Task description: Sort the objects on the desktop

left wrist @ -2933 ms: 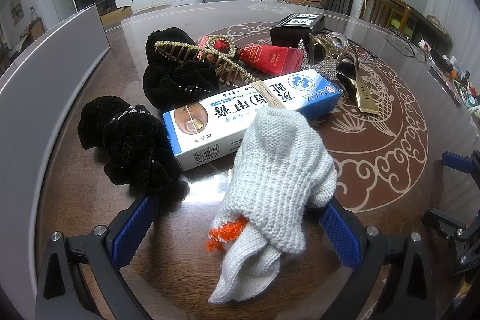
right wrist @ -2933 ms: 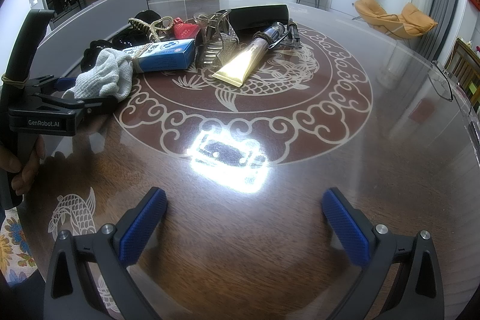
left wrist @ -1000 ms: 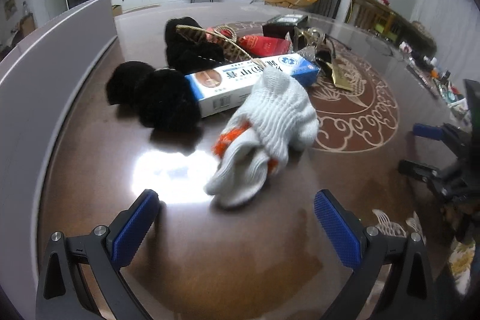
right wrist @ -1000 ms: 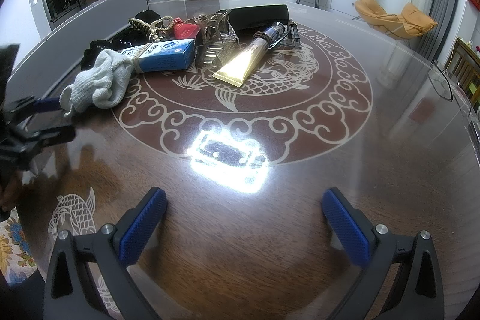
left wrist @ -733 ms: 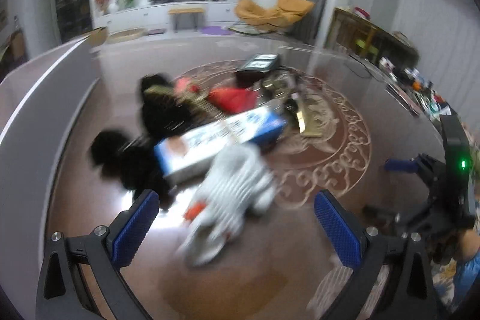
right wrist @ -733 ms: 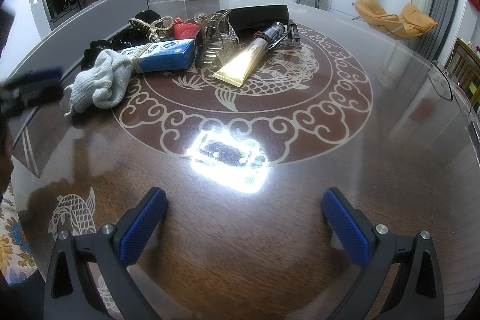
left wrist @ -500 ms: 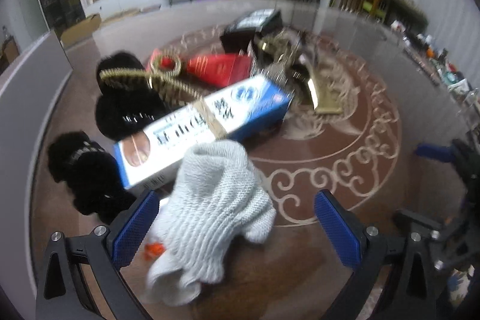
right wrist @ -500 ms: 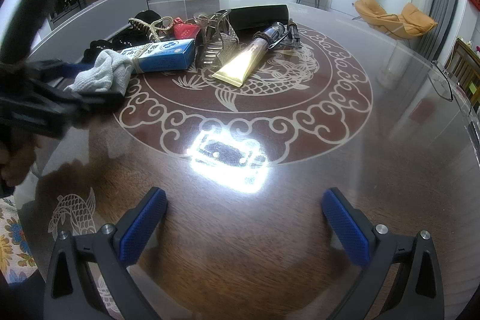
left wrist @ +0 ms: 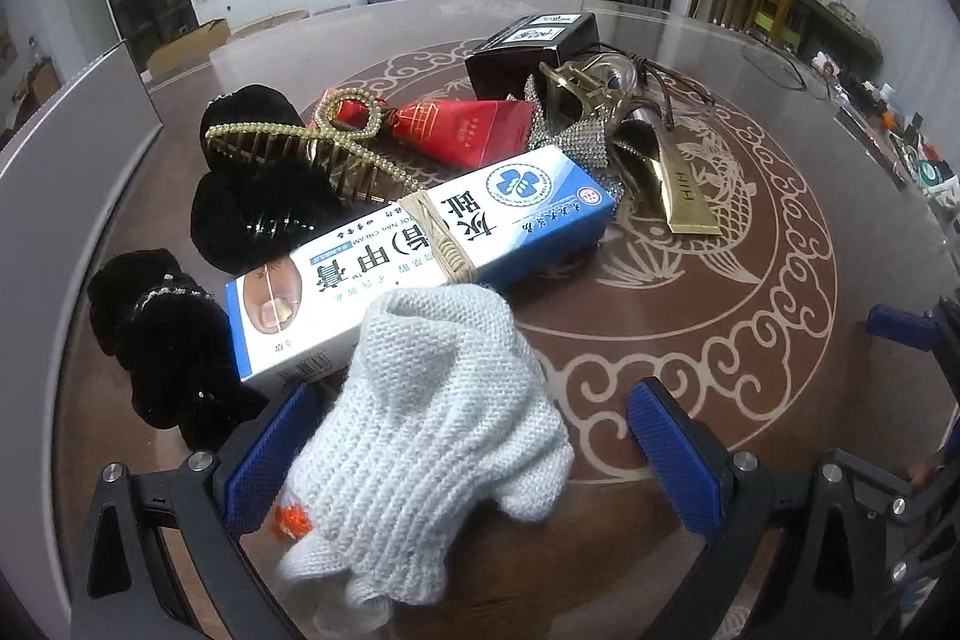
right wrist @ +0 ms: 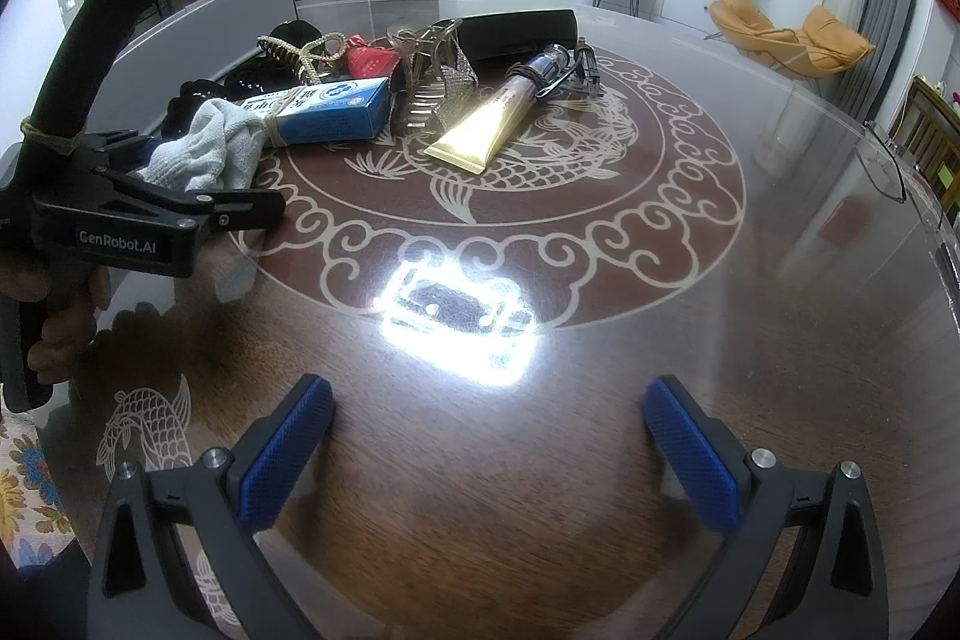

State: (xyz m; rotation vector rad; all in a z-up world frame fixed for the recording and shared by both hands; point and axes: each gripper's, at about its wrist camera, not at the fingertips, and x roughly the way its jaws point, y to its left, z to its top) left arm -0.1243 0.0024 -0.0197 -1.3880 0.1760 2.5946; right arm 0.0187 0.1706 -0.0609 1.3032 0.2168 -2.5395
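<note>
A white knitted glove [left wrist: 426, 436] lies on the table between the open fingers of my left gripper [left wrist: 474, 448]; it also shows in the right wrist view [right wrist: 201, 151]. Behind it lies a blue and white cream box [left wrist: 420, 244], also in the right wrist view [right wrist: 327, 109]. Black hair scrunchies [left wrist: 156, 334], a pearl hair claw [left wrist: 312, 154], a red packet [left wrist: 462, 130], a black box [left wrist: 531, 49] and a gold tube [right wrist: 498, 124] form a pile. My right gripper [right wrist: 486, 442] is open and empty over bare table. My left gripper also shows in the right wrist view [right wrist: 198, 202].
A grey panel [left wrist: 54, 196] borders the table on the left. A silver glittery shoe [right wrist: 438, 88] sits in the pile. Eyeglasses [right wrist: 888, 160] lie near the right table edge. A lamp glare [right wrist: 456, 310] reflects on the glass tabletop [right wrist: 720, 340].
My left gripper pulled back from the glove, swung around, then came in again so the glove lies between its open fingers. My right gripper has not moved.
</note>
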